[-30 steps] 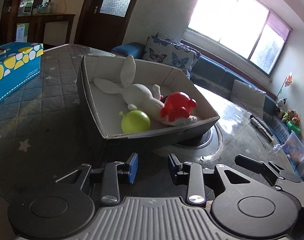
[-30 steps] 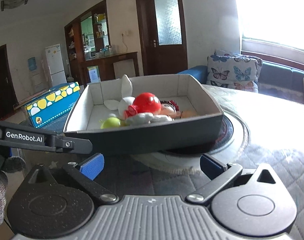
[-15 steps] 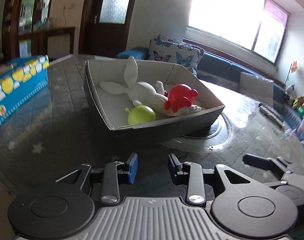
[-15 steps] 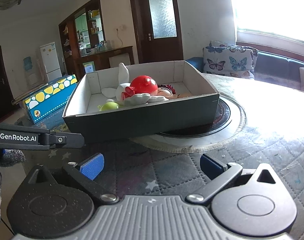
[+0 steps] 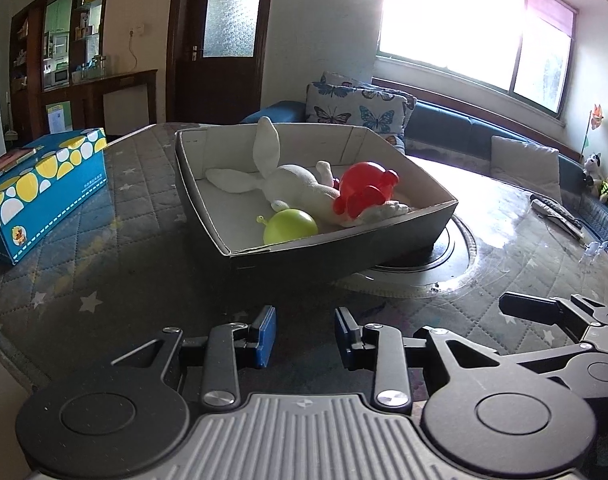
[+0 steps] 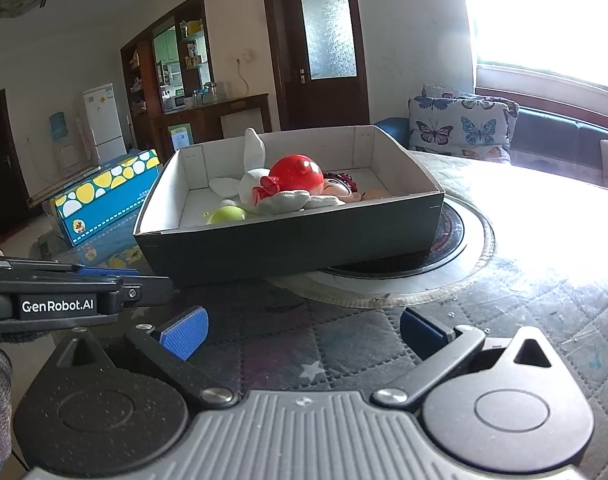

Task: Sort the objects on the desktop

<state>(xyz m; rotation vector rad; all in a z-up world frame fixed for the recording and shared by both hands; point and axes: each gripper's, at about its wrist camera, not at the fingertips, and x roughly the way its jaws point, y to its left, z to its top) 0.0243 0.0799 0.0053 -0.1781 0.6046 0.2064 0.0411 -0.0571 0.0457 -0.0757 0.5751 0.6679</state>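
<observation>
A dark cardboard box (image 5: 304, 258) with a white inside stands on the table, partly on a round turntable (image 5: 444, 268). In it lie a white plush rabbit (image 5: 292, 182), a red balloon (image 5: 362, 194) and a green balloon (image 5: 290, 226). In the right wrist view the box (image 6: 296, 240) also holds a small doll (image 6: 338, 188). My left gripper (image 5: 304, 334) is open and empty, low over the table in front of the box. My right gripper (image 6: 304, 330) is open wide and empty, also in front of the box.
A blue box with yellow dots (image 5: 40, 184) lies at the table's left. The left gripper's body (image 6: 64, 300) shows at the left of the right wrist view. A remote-like object (image 5: 556, 212) lies at the far right. A sofa with butterfly cushions (image 5: 360, 106) stands behind.
Both grippers have drawn back from the box, which now looks smaller and farther away. Both stay open and empty.
</observation>
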